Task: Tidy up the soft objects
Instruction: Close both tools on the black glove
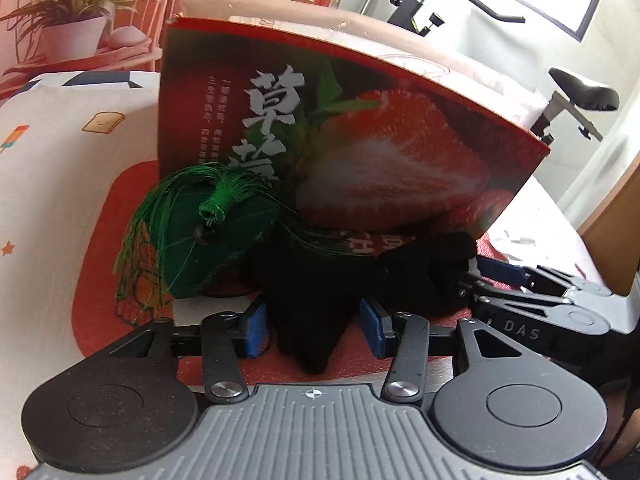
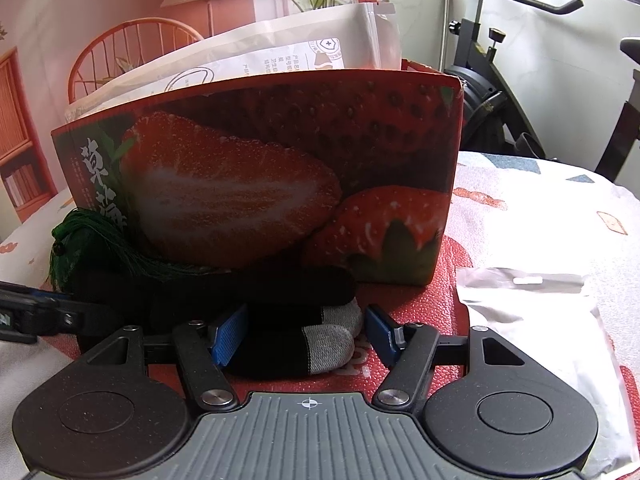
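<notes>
A pair of black socks (image 1: 312, 280) lies on a red mat (image 1: 96, 248) in front of a strawberry-printed box (image 1: 400, 140). A green fabric sachet with a tassel (image 1: 192, 248) leans against the box beside them. My left gripper (image 1: 313, 328) is open, its blue pads either side of a sock end with small gaps showing. My right gripper (image 2: 305, 334) is open around the socks' grey toes (image 2: 332, 340), the pads close to the fabric; its fingers (image 1: 500, 270) also show at the socks' right end in the left wrist view.
The box (image 2: 280, 168) holds white printed pouches (image 2: 280, 48) that stick up above its rim. A silvery-white pouch (image 2: 532, 320) lies flat to the right on the patterned tablecloth (image 2: 540, 208). An exercise bike (image 2: 492, 80) stands beyond the table.
</notes>
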Motion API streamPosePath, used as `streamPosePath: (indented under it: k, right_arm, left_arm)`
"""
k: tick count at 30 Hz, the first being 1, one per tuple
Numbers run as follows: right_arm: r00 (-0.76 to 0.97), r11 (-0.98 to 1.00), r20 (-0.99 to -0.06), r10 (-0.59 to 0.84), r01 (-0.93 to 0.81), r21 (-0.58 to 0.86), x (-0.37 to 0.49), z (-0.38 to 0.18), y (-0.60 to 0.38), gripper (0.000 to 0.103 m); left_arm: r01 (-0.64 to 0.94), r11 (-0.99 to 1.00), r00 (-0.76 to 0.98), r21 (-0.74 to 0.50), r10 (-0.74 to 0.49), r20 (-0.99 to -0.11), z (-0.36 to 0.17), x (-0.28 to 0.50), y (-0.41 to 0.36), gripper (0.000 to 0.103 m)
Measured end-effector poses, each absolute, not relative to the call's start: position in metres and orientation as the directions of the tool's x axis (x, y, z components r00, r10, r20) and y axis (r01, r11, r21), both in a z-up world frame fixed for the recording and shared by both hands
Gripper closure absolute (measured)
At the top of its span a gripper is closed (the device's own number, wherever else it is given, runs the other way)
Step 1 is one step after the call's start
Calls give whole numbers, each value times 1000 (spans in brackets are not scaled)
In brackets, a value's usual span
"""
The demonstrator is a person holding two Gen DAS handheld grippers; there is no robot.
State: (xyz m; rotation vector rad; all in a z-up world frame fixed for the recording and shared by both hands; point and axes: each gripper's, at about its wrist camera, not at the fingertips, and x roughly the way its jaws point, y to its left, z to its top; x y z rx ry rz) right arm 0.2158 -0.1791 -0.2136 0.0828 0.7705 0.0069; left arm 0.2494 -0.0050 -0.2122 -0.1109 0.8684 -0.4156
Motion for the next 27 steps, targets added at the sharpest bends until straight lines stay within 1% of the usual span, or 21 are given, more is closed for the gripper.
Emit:
streamPosePath:
  k: [1,2,4,7,11,16,20,22,25,27]
  right_arm:
    - [718,997,-695,38,24,79,215,-213,-179,42]
    - [717,996,-696,40,24,81,215,-213,-179,42]
    - [715,996,-698,48,20,89,216,-214,-181,42]
    - [714,995,-698,59,14,99,217,-214,-183,42]
    - [714,993,-695,81,-1,115,216,-213,-184,50]
    - [711,990,-693,119,-33,136,214,-213,-182,64]
    - [705,986,-695,145,-48,157,213,-212,-183,70]
    - [702,986,-697,149,-54,156,212,-212,-181,76]
    - [696,989,-704,139,-67,128,211,-210,-173,80]
    - [691,990,-710,137,-72,122,210,-210,-170,81]
  left_arm:
    - [319,915,570,-246,-393,-721,-213,249,-7,71]
    - [323,919,574,-224,-378,-726,-213,248,-7,76]
    - [332,917,573,-221,-382,-725,-214,247,-6,79]
    - [327,916,571,-234,-388,-723,-215,246,-5,79]
    - [328,913,566,-244,-397,-723,-216,247,-2,79]
    - [334,911,569,-243,-401,-718,-217,246,-2,79]
    - [342,914,579,-218,-387,-718,-217,242,-4,79]
    - [342,915,578,-214,-385,-719,-217,241,-5,79]
    - [342,915,574,-214,-384,-723,-216,241,-6,79]
    - [356,916,577,-187,-372,-727,-215,238,-10,79]
